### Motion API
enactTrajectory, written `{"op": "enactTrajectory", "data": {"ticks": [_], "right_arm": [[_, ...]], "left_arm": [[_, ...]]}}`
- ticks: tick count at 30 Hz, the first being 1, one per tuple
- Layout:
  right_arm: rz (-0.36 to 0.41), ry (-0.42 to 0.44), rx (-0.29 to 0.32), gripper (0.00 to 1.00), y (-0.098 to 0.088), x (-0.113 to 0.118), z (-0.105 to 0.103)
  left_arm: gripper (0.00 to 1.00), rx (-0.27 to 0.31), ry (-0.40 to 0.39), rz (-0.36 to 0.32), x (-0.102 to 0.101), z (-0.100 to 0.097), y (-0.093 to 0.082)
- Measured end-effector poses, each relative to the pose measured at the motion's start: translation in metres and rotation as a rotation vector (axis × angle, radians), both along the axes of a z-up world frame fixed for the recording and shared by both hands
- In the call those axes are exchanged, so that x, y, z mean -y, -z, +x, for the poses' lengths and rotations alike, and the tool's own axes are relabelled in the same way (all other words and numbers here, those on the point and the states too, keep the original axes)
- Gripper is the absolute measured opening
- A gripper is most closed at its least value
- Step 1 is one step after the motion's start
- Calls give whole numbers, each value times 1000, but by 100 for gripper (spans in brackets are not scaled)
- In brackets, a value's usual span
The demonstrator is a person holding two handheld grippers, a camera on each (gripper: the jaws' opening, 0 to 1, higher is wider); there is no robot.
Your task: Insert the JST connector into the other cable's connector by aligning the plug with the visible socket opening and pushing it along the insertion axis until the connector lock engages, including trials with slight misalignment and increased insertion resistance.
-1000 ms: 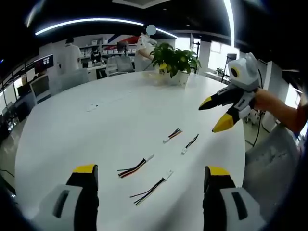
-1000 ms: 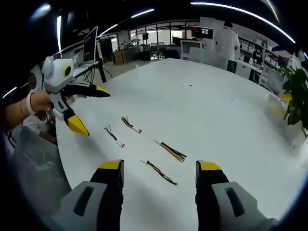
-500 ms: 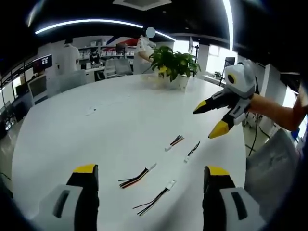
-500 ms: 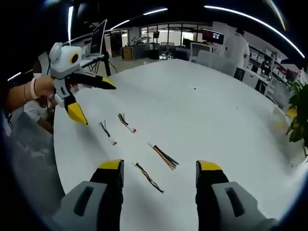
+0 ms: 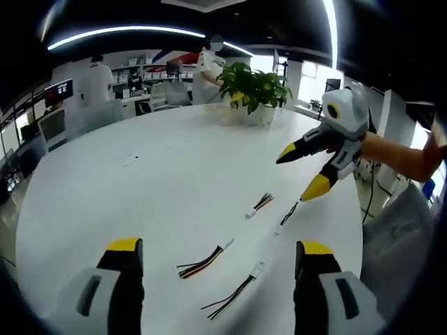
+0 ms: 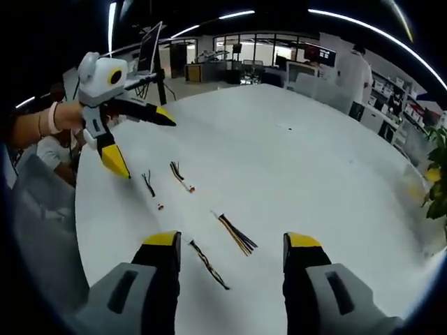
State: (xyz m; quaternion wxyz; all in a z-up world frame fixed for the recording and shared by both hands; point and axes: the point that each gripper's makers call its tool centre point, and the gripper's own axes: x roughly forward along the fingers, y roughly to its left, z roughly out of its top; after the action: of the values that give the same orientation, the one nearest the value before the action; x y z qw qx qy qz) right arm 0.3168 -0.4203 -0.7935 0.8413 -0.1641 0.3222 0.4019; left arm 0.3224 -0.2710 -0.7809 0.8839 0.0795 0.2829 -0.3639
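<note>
1. Nothing's mated yet, as far as I can judge: four short cables lie loose on the white desk [image 5: 154,188], none in a gripper.
2. Your left gripper [image 5: 218,255] is spread wide w/ nothing between its jaws, held above the near pair: the red/black cable [image 5: 202,259] and the black cable w/ white plug [image 5: 234,295], side by side but apart.
3. Your right gripper [image 5: 302,171], seen in the left gripper view, is also open and empty, tips above the far pair: the multicolour cable [image 5: 260,205] and the thin black cable [image 5: 286,216].
4. In the right gripper view its own jaws [image 6: 227,248] stand apart over the desk, w/ the fanned dark cable [image 6: 236,234] just ahead between them.
5. Which cable carries the plug and which the socket is prob too small to tell from here.
6. Still left, by my read: pick one connector per gripper, line the plug up w/ the socket opening, push along the axis until the lock catches
</note>
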Motion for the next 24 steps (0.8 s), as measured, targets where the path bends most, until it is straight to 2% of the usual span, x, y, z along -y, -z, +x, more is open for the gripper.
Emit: {"op": "enactTrajectory", "data": {"ticks": [9,13,20,24], "right_arm": [[-13,-5,-4,56,7,2,7],[-22,-2,-3,56,10,4,12],[-27,-11,-9,55,17,5,19],[2,-36,-21,57,20,-3,21]], "left_arm": [[88,-7,3,12,1,8,8],[88,-30,0,-10,3,11,12],[87,-31,12,8,4,17,20],[87,-41,14,22,3,22,28]]}}
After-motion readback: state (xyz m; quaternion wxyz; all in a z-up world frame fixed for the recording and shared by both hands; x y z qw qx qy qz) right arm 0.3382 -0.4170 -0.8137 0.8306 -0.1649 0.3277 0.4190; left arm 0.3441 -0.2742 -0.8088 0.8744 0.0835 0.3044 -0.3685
